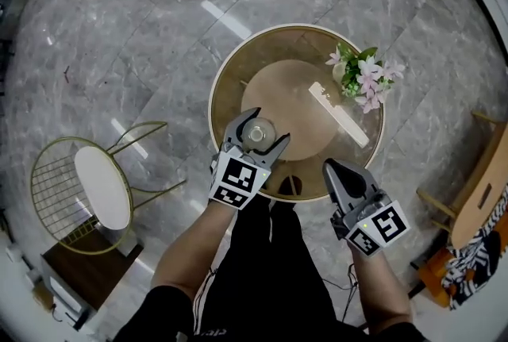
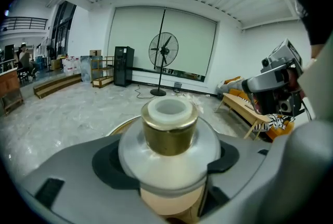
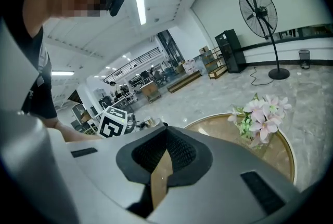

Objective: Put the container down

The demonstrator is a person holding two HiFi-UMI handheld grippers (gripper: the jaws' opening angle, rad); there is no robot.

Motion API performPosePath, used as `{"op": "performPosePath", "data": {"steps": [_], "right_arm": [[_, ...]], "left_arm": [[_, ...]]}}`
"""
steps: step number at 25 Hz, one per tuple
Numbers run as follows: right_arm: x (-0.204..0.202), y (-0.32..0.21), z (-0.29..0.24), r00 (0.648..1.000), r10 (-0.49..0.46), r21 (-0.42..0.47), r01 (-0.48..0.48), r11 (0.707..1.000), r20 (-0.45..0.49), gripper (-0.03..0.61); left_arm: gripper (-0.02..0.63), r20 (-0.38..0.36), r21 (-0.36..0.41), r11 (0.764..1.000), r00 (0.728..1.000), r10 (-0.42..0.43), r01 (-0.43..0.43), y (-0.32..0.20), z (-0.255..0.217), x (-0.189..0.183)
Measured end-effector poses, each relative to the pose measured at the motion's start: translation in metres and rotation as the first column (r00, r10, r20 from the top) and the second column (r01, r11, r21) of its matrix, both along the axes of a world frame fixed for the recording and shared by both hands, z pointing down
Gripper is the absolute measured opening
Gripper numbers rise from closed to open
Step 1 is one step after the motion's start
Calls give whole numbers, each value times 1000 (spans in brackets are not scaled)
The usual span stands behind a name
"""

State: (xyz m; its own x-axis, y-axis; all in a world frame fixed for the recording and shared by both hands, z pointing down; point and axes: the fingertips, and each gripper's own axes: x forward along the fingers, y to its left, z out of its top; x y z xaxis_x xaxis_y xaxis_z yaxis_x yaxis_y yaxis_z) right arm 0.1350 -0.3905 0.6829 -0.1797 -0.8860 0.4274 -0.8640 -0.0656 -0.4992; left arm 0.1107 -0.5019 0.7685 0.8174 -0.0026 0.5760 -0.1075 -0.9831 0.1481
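Over the near-left edge of the round glass-top table (image 1: 238, 67), gold-rimmed, the left gripper (image 1: 262, 128) pinches the container (image 2: 169, 137) btw both jaws. Clear rounded body, gold collar, white top show only in left gripper view; head view gives a blurry disc. Base hidden by jaws, so contact w/ table unclear. Right gripper (image 1: 333, 172) just beside, jaws pressed together, empty. Pink-white flowers (image 1: 363, 78) at far-right edge.

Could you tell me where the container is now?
Head view: the container is clamped in the left gripper, over the round table near its front edge.
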Motion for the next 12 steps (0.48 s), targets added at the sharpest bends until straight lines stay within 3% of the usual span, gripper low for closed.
{"op": "performPosePath", "data": {"steps": [12], "right_arm": [[-8, 22, 82, 997, 0, -52, 5, 999, 83, 15]], "left_arm": [[344, 76, 38, 992, 991, 113, -116, 18, 117, 43]]}}
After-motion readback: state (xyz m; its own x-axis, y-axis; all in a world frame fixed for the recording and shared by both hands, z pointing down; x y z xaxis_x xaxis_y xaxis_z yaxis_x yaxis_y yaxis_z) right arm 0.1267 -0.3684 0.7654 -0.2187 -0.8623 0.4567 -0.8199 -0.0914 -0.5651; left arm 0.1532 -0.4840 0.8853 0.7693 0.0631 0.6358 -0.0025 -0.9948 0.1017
